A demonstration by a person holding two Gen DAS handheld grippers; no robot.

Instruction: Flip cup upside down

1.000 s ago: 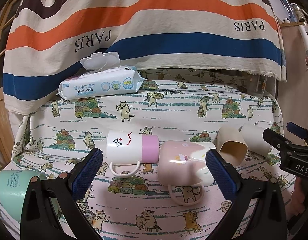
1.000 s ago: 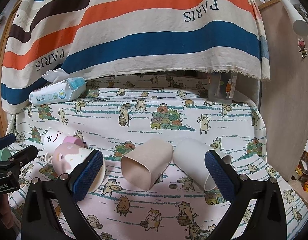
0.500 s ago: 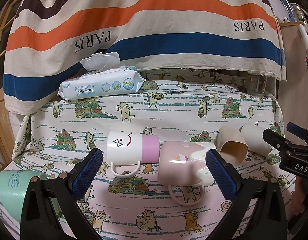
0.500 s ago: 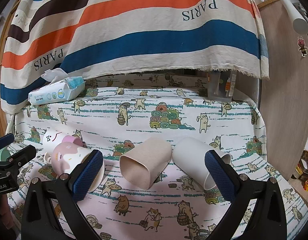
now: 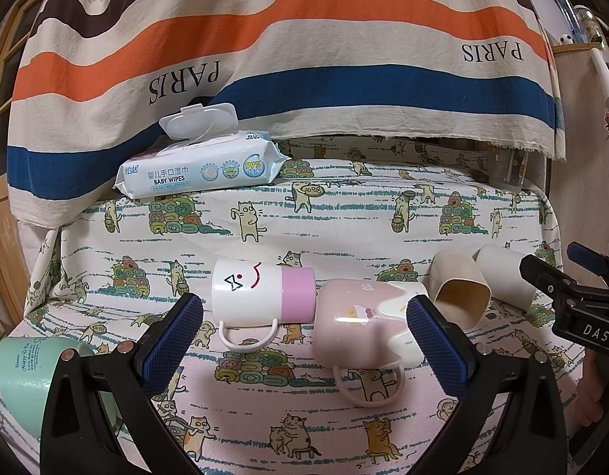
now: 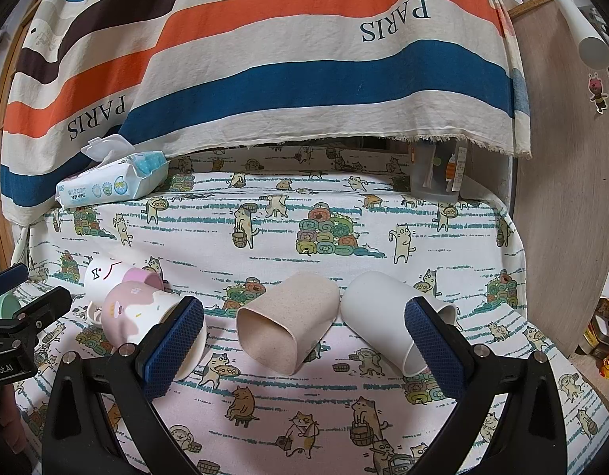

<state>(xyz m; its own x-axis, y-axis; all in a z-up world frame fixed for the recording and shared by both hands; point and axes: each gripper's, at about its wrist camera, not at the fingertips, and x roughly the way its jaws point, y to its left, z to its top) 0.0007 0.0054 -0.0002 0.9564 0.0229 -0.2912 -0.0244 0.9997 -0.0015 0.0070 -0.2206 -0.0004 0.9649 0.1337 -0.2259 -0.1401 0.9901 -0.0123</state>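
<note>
Several cups lie on their sides on a cat-print cloth. In the left wrist view, a white cup with a drawn face and pink band (image 5: 260,295) lies beside a pink mug with a handle (image 5: 363,330); a mint green cup (image 5: 23,376) sits at far left. My left gripper (image 5: 304,346) is open, just in front of the white and pink cups. In the right wrist view, a beige cup (image 6: 288,326) and a white cup (image 6: 383,312) lie side by side. My right gripper (image 6: 304,346) is open in front of them, holding nothing.
A pack of baby wipes (image 5: 201,168) with its lid open rests at the back left. A striped cloth (image 5: 304,59) hangs behind. A wooden panel (image 6: 569,198) stands to the right, with a clear container (image 6: 437,176) at the back right.
Both grippers have drifted slightly; the cups have not moved and both grippers stay open.
</note>
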